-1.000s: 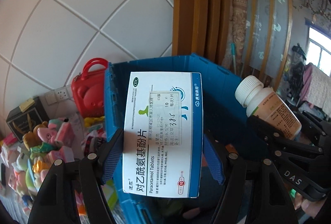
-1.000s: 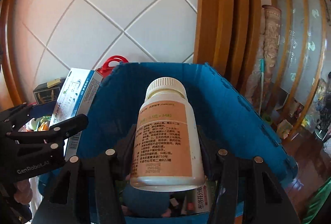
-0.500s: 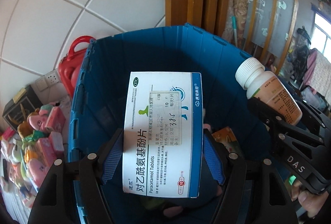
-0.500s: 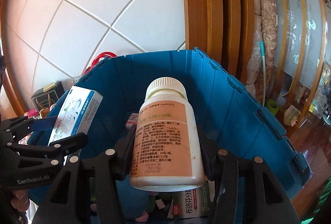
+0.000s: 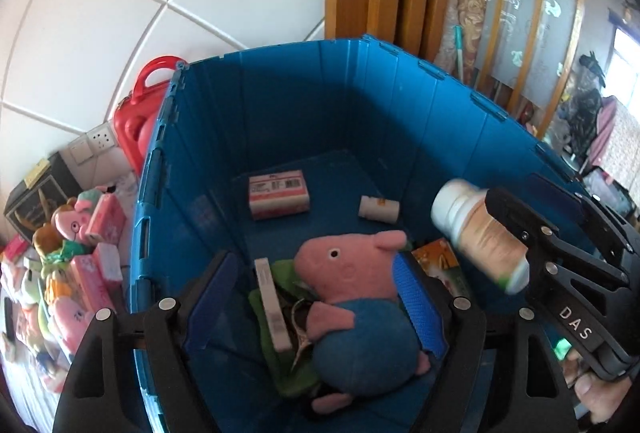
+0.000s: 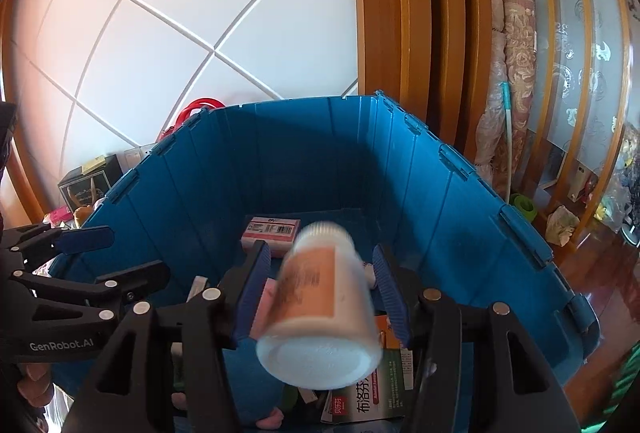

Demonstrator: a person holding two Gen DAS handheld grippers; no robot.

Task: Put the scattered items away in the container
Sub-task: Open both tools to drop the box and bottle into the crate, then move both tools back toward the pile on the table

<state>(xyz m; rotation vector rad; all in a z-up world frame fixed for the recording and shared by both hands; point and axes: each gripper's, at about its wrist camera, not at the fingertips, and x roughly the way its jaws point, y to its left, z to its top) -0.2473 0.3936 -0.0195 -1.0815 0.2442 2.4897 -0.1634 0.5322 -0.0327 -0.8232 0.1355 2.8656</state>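
Your right tongs [image 6: 320,289] stand apart, and the blurred pill bottle [image 6: 320,313] sits tilted between their pads; whether a pad touches it is hard to tell. Your left tongs [image 5: 316,305] are apart with nothing between them. Below them, inside the blue crate [image 5: 280,105], the pig plush [image 5: 356,313] covers a thin white box [image 5: 272,305] edge-on. The left view alone shows a small bottle [image 5: 378,209] beside a pink box [image 5: 279,193] on bare floor near the far wall.
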